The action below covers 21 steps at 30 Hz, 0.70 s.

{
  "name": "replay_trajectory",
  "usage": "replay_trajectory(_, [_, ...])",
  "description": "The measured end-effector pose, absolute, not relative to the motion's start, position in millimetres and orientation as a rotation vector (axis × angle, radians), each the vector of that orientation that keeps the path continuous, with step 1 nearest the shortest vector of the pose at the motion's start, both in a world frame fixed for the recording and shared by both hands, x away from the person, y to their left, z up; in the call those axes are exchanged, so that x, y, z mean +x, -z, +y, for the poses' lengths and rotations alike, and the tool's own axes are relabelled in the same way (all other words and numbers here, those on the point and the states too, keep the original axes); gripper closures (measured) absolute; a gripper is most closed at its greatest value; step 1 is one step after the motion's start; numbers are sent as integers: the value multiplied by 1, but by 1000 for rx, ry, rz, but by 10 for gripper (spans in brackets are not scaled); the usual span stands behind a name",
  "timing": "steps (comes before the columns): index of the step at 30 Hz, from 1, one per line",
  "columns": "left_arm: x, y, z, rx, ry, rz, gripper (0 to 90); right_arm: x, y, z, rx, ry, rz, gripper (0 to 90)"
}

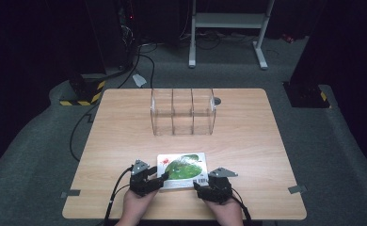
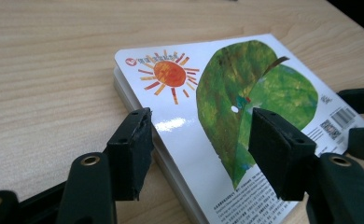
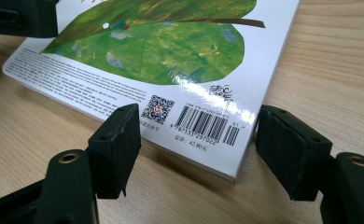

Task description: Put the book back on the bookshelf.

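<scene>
Your left gripper (image 1: 146,178) and right gripper (image 1: 213,185): black bodies, each topped by a grey three-cornered plate. Black cables trail back from both. Jaws are blocky black pads with small screw holes; brass-coloured rivets sit just behind them.

The left gripper (image 2: 196,140) is holding its black jaws apart over the near corner of a glossy white board book (image 2: 227,107) lying on the pale wooden table (image 2: 49,70).

High view overhead facing forward, gripper views close, low, sharing book (image 1: 182,170)
</scene>
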State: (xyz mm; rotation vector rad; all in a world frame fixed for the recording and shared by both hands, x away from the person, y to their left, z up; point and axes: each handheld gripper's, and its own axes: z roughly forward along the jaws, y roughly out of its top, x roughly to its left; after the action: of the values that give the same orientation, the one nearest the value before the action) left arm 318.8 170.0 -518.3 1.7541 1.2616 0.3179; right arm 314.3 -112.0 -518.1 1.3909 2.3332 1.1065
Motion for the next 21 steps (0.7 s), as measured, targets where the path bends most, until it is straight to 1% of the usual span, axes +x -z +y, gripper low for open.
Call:
replay_trajectory(3, [319,514,171,1738,-336,1238,399,315,518,-113,1394,-1126,2339,302])
replay_trajectory(7, [321,509,173,1707,-325,1222,404,315,517,-113,1371,-1153,2334,294])
replay_trajectory(8, [321,508,174,1704,-325,1213,404,314,517,-113,1363,-1156,2333,283])
replay_trajectory(10, [320,507,175,1701,-318,1202,403,313,516,-112,1333,-1155,2334,228])
replay_trajectory(13, [320,505,176,1688,-305,1199,402,314,516,-111,1325,-1167,2357,182])
replay_trajectory(16, [320,501,175,1680,-305,1190,399,312,517,-109,1307,-1159,2367,157])
replay_trajectory(21, [318,491,173,1672,-332,1150,399,308,518,-106,1266,-1116,2369,161])
